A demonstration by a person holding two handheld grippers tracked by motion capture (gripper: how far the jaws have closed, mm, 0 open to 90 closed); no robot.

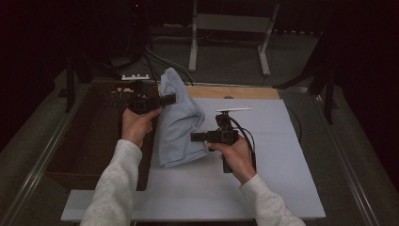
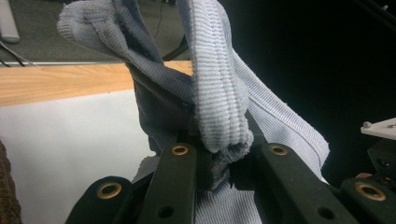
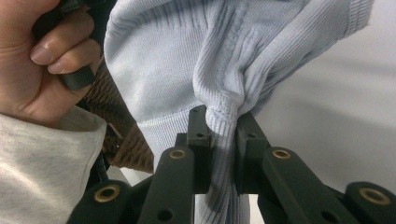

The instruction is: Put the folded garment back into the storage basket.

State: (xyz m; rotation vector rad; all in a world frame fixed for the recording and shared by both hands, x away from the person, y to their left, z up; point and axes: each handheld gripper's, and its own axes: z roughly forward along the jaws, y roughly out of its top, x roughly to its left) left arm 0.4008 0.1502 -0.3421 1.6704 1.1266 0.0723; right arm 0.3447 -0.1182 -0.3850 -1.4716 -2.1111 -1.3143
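A pale blue knit garment [image 1: 179, 120] hangs bunched between the two grippers above the white board [image 1: 263, 179]. My left gripper [image 1: 170, 99] holds its upper part, jaws shut on a ribbed hem [image 2: 219, 126]. My right gripper [image 1: 195, 137] pinches the lower right edge, jaws shut on a gathered ribbed fold [image 3: 222, 116]. The garment's bottom [image 1: 171, 160] rests on the board. In the right gripper view the person's other hand [image 3: 32, 60] and grey sleeve [image 3: 42, 172] show at the left.
A dark brown woven basket [image 1: 89, 136] sits left of the board, under the left hand. A wooden strip [image 1: 235, 92] runs along the board's far edge. Metal frame legs [image 1: 263, 47] and cables [image 1: 160, 61] stand on the floor beyond.
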